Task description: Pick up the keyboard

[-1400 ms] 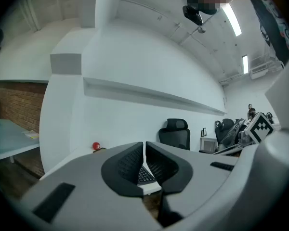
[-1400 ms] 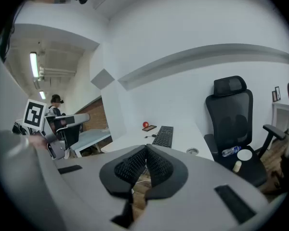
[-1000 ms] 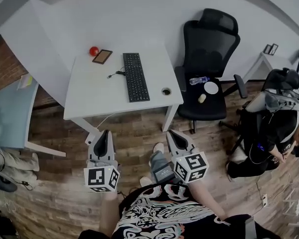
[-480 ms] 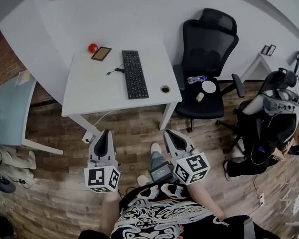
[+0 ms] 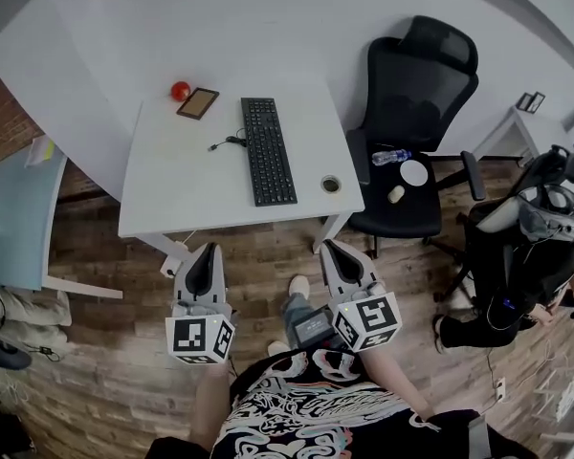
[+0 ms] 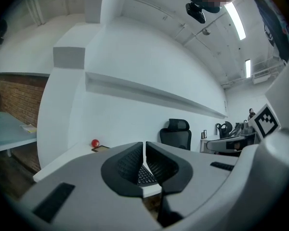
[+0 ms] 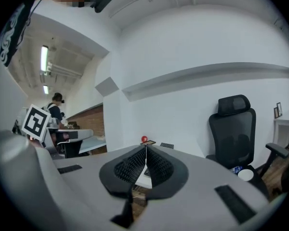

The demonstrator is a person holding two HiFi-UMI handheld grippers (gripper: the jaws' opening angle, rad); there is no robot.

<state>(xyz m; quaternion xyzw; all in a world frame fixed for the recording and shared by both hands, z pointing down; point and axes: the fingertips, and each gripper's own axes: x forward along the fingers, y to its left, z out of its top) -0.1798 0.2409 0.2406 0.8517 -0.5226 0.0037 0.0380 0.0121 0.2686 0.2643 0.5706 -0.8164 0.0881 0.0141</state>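
- Keyboard (image 5: 269, 151) lies flat near the middle of the white worktop (image 5: 172, 199), its long side running away from the person. Nothing touches it. Both tools are well short of it, out over the wooden floor (image 5: 268, 247) before the near edge.
- Left tool (image 5: 207, 250): jaws pressed together, nothing between them. Right tool (image 5: 333, 249): the same, pads meeting, empty.
- Risk one: reaching the keyboard with the jaws closed like this. That would give a shove, not a grip, so they need spreading before contact.
- Risk two: the keyboard is thin and sits low. A jaw coming in level would likely ride over the keys or slide the board along the smooth top instead of getting under an edge.
- Risk three: the cable (image 5: 225, 142) leaves the keyboard's left side near the far end. Where it runs from there cannot be made out. A lift could pull it taut and tug the board out of the grip.
- Risk four: a dragged cable could sweep the dark flat device (image 5: 197, 104) or the red ball (image 5: 180, 91) at the far left corner, and the ball would probably roll.
- Risk five: a small round thing (image 5: 331, 184), cup or cable hole, sits just right of the keyboard's near end. The right tool could clip it on the way in.
- Risk six: a pinch at one end only. The long board would probably droop and twist, so one tool on each side looks safer.
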